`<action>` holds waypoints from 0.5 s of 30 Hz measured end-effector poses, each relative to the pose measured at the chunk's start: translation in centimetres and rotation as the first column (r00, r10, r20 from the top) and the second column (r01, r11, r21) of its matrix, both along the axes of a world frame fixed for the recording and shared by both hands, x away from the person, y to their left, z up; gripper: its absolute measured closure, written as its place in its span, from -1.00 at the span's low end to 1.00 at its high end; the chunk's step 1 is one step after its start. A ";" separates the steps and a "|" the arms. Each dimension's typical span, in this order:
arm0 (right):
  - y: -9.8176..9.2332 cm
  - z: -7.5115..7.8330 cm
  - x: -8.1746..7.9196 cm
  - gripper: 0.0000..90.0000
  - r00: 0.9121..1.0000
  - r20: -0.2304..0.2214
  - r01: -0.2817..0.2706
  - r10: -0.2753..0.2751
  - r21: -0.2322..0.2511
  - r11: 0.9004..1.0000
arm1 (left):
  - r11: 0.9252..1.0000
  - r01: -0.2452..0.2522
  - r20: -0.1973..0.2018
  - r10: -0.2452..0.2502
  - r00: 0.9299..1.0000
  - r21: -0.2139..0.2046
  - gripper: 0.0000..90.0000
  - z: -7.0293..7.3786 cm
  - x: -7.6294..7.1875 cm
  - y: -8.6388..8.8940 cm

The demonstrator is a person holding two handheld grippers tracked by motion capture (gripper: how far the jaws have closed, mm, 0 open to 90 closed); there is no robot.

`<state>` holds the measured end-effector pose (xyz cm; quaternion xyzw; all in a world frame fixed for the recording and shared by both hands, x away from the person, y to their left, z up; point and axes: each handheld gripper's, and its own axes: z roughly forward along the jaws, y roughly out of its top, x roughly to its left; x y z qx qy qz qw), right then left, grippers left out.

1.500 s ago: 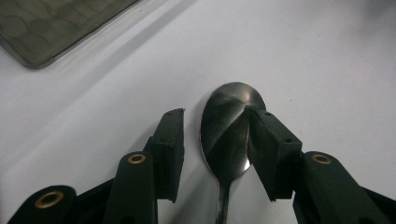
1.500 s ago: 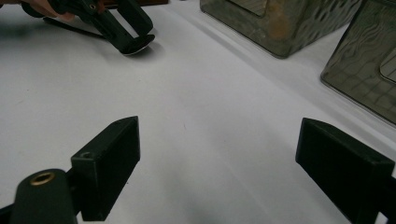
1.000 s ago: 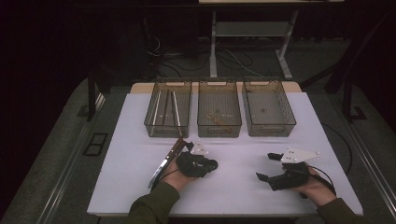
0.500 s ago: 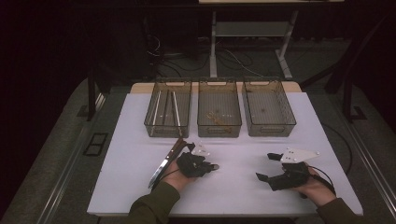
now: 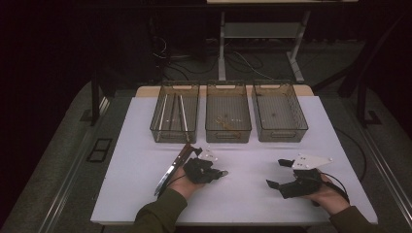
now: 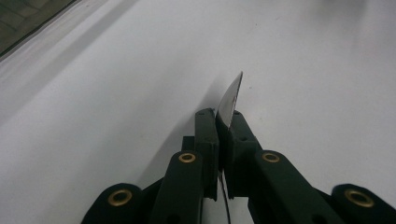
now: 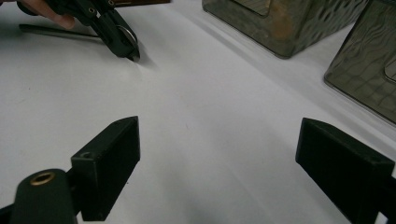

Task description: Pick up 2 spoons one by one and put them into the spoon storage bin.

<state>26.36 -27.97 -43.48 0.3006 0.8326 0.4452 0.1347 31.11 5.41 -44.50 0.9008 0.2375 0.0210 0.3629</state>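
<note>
High view: left claw (image 5: 221, 173) lies on the white surface (image 5: 145, 126), jaws just closed on a thin shiny metal blade (image 5: 224, 173); right claw (image 5: 278, 174) rests spread and empty, well apart. Left gripper view: both black jaws pinch the thin metal blade (image 6: 231, 100), tip poking out over the surface. Right gripper view: right claw (image 7: 217, 154) jaws wide; left claw (image 7: 127, 46) grips the blade near the upper left.

Glossy metal knife blade (image 6: 232, 100), matt black plastic tool (image 6: 224, 140), smooth matt white table (image 5: 145, 145).

Left hand-held gripper (image 5: 221, 173) closed on perhaps a spoon (image 5: 224, 173).
</note>
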 end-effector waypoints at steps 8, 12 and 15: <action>-0.1 -0.1 0.0 -0.70 1.000 -0.005 0.004 -0.004 0.005 1.000 | 1.000 -0.007 0.005 0.008 1.000 -0.023 0.89 0.4 0.1 0.1; -0.2 -0.1 0.1 -0.70 1.000 -0.016 0.014 -0.013 0.030 0.999 | 0.999 -0.008 0.008 0.008 1.000 -0.034 0.89 0.6 0.2 0.1; -0.1 -0.2 0.0 -0.70 1.000 -0.018 0.023 -0.023 0.025 0.999 | 0.998 -0.012 0.006 0.013 1.000 -0.058 0.89 0.8 0.3 0.2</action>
